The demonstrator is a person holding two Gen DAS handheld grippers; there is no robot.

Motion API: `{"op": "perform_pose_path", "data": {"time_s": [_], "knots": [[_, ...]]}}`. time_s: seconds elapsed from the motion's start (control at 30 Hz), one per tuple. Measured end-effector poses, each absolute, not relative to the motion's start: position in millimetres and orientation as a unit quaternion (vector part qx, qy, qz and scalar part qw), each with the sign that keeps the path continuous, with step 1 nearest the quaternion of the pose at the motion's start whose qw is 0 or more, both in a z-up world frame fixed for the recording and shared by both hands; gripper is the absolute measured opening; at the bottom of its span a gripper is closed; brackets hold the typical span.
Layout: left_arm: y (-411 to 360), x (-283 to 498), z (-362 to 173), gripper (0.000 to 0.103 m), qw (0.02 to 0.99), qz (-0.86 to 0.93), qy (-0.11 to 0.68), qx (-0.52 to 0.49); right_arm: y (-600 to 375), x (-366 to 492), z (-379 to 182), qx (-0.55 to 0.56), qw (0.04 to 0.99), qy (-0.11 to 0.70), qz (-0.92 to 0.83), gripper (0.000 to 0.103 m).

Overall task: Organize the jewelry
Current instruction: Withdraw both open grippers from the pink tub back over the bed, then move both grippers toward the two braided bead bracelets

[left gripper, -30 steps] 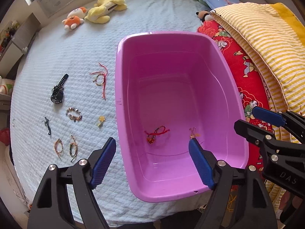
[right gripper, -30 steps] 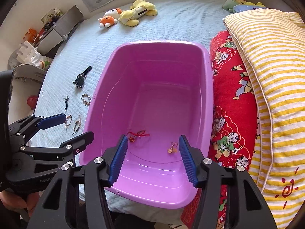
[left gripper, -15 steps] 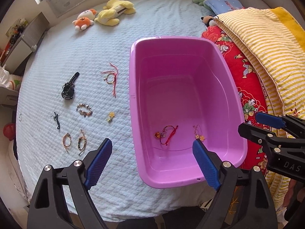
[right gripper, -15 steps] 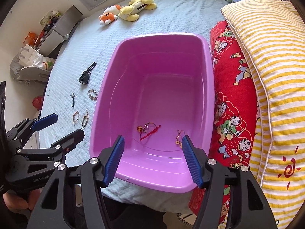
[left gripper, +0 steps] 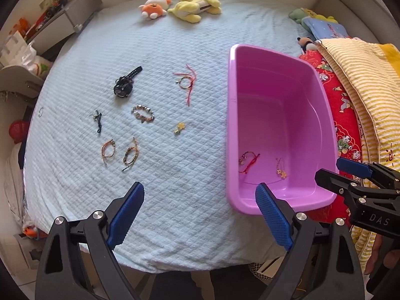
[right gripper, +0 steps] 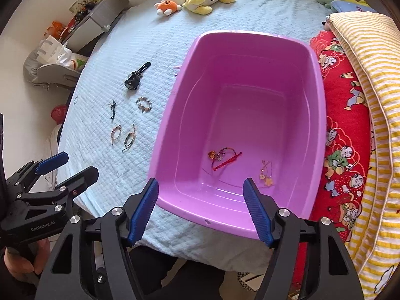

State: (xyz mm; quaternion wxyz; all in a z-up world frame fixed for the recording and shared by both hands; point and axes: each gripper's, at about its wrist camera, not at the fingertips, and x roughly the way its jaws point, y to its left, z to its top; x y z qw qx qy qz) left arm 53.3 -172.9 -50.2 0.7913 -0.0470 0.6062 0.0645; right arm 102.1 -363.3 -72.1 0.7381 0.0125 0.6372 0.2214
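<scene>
Tub point(left gripper: 280, 125) sits at the bed's point(left gripper: 175, 187) right side, against the red pillow point(left gripper: 347, 125), so drops from the loose pile are short. Two pieces already lie in it: red cord bracelet point(right gripper: 223, 158) and gold charm point(right gripper: 266, 175). Left tongs point(left gripper: 200, 215) wide, empty, jaws just been opening, over bare bedspread near the tub's near-left corner. Right tongs point(right gripper: 201, 211) also open, empty, just been opening, above the tub's near rim. Remaining pieces, watch point(left gripper: 123, 87), bead bracelet point(left gripper: 143, 113), yellow charm point(left gripper: 179, 127), woven pair point(left gripper: 120, 151), lie spread apart left of the tub. Clear room around each for a top-down grab; the tub's tall wall is the only obstacle.
</scene>
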Motion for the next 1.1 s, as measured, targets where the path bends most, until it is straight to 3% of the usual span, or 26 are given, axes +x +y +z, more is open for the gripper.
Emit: {"op": "perform_pose_path", "data": {"time_s": [0.4,0.73,1.1], "knots": [[-32.6,-10.6,-61.2,0.09,0.795,0.127,0.586,-0.094,-236.1,41.0,-80.4,-0.021,0.728,0.638,0.249,0.07],[85.4,-48.9,-80.0,0.09,0.818,0.094,0.566,-0.041,-147.9,-12.0,-96.8,0.033,0.766,0.617,0.178,0.07],[117.5,-49.1,-127.6,0.09,0.817,0.075,0.571,-0.021,-83.6,-31.4,-121.6,0.038,0.784,0.596,0.169,0.07]]}}
